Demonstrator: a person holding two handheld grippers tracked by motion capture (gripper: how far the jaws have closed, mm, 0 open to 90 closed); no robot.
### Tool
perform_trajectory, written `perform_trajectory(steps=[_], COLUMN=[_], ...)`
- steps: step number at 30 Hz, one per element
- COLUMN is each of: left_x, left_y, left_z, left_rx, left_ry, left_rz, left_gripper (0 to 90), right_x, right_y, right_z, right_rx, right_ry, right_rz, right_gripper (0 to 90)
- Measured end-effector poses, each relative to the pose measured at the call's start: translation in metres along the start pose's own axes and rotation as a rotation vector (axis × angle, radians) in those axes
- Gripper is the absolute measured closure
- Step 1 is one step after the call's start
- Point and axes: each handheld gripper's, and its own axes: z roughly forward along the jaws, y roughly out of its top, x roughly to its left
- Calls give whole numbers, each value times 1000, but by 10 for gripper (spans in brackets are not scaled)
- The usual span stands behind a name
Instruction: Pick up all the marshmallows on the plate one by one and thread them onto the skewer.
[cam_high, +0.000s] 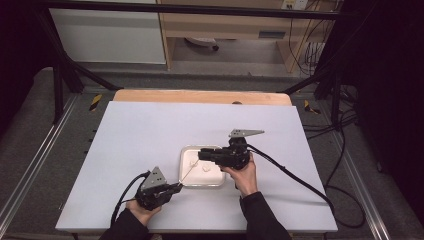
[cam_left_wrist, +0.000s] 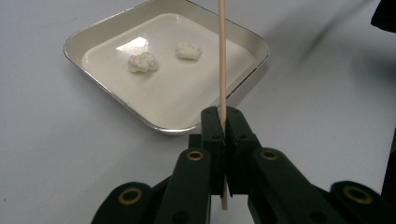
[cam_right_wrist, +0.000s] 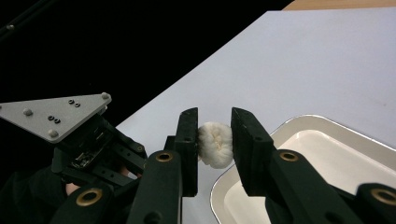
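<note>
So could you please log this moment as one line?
left gripper: shut on skewer | right gripper: shut on marshmallow | tray: two marshmallows

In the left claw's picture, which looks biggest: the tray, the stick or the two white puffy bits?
1. Tray, the widest thing there.
2. Stick, long but very thin, and close to the camera.
3. The two white puffy bits, left one and right one: they look about alike, so no ranking.

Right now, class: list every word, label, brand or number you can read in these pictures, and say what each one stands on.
None can be read.
The tray, wooden skewer and white pieces carry no print.
Plate on the far shelf unit: too small and blurred to read.
Yellow-and-black floor markers: stripes, no text.
</note>
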Motion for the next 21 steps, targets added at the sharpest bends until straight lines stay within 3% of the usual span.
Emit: perform_trajectory(steps=[13,16,21], left_x=[-2,-3,-4], left_y=[0,2,2], left_z=[-1,-1,3], left_rx=[-14,-35,-22], left_ry=[9,0,6], left_rz=[7,1,-11], left_gripper=[884,884,883], right_x=[3,3,4], right_y=[-6,-10,-19], right_z=[4,8,16], right_rx=[0,16,36], right_ry=[20,49,55], right_rz=[14,32,38], right_gripper=[743,746,744])
